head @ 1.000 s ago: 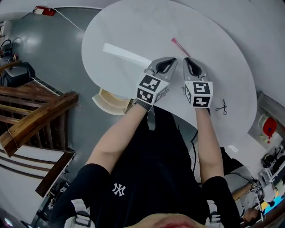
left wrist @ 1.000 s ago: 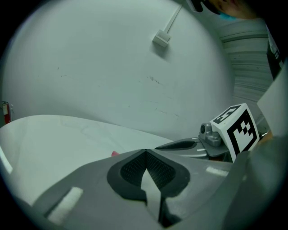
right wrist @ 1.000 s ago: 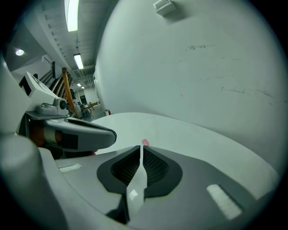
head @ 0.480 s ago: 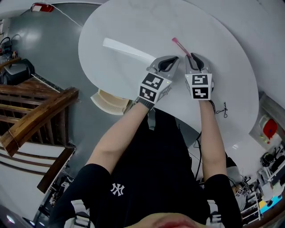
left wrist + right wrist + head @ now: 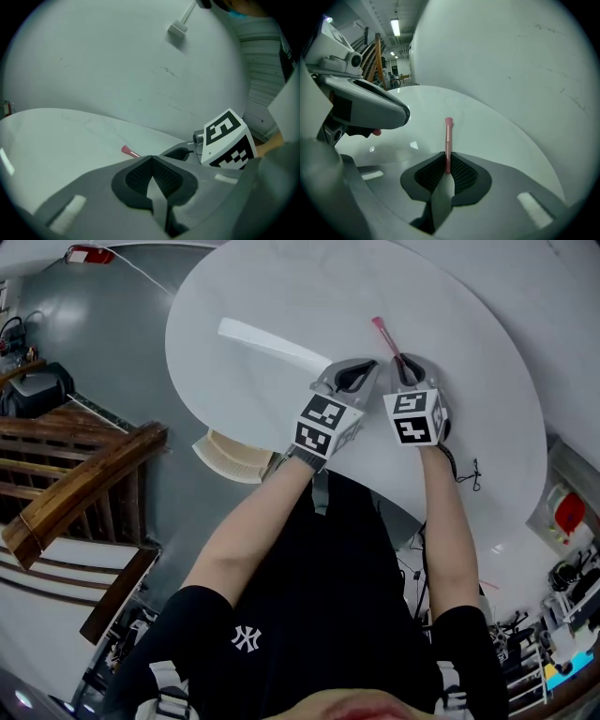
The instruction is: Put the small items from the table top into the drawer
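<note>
A thin pink stick (image 5: 382, 334) with a thicker pink tip lies out over the white round table (image 5: 281, 296). My right gripper (image 5: 405, 367) is shut on its near end. In the right gripper view the pink stick (image 5: 448, 138) runs straight out from between the closed jaws of the right gripper (image 5: 446, 171). My left gripper (image 5: 356, 371) sits just left of it, shut with nothing held. The left gripper view shows the left gripper (image 5: 152, 176) shut and empty, with the stick's pink tip (image 5: 129, 151) beyond it. A small black item (image 5: 472, 470) lies on the table to the right.
An open pale wooden drawer (image 5: 230, 454) shows below the table's near left edge. A long white strip (image 5: 272, 343) lies across the table top on the left. A wooden railing (image 5: 75, 484) stands on the floor at the left.
My right gripper has moved forward to the pink stick and now has its near end between its jaws. The left gripper has barely shifted.
</note>
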Demonstrator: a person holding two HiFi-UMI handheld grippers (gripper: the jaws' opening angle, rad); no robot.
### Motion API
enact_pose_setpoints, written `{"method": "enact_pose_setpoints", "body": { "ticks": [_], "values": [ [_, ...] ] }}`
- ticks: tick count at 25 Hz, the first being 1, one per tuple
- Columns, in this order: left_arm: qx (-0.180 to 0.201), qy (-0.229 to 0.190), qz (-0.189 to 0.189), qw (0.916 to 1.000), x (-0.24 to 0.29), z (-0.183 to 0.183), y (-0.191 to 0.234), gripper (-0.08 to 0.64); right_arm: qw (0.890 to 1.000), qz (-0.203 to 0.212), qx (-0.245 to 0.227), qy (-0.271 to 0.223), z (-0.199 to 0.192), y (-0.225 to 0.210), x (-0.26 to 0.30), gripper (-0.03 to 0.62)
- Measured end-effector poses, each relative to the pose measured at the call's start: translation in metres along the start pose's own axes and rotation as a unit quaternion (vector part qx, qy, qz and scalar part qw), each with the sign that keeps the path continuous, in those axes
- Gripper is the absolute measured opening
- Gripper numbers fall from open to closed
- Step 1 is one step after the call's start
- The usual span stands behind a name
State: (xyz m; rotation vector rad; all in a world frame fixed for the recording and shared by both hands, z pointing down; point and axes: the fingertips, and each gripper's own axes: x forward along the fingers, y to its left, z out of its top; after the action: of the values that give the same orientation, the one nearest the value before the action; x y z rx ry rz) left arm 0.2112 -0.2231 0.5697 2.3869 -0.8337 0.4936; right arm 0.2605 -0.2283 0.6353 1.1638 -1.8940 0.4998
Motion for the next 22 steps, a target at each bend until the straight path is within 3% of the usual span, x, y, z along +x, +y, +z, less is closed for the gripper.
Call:
{"method": "enact_pose_setpoints", "body": {
  "ticks": [4, 17, 22],
  "values": [
    [-0.008, 0.0, -0.003, 1.0, -0.004, 0.002, -0.002, 0.0, 1.0, -0.001, -0.001, 0.003, 0.002, -0.001, -0.002, 0.057],
    [0.004, -0.001, -0.007, 1.0, -0.032, -0.003, -0.015, 0.0, 0.997, -0.005, 0.064, -0.043, 0.014, 0.018, -0.041, 0.057],
    [0.018, -0.022, -0.01, 0.9996, -0.048, -0.003, -0.022, 0.0, 0.995, -0.01, 0.08, -0.057, 0.015, 0.033, -0.059, 0.058]
  ]
}}
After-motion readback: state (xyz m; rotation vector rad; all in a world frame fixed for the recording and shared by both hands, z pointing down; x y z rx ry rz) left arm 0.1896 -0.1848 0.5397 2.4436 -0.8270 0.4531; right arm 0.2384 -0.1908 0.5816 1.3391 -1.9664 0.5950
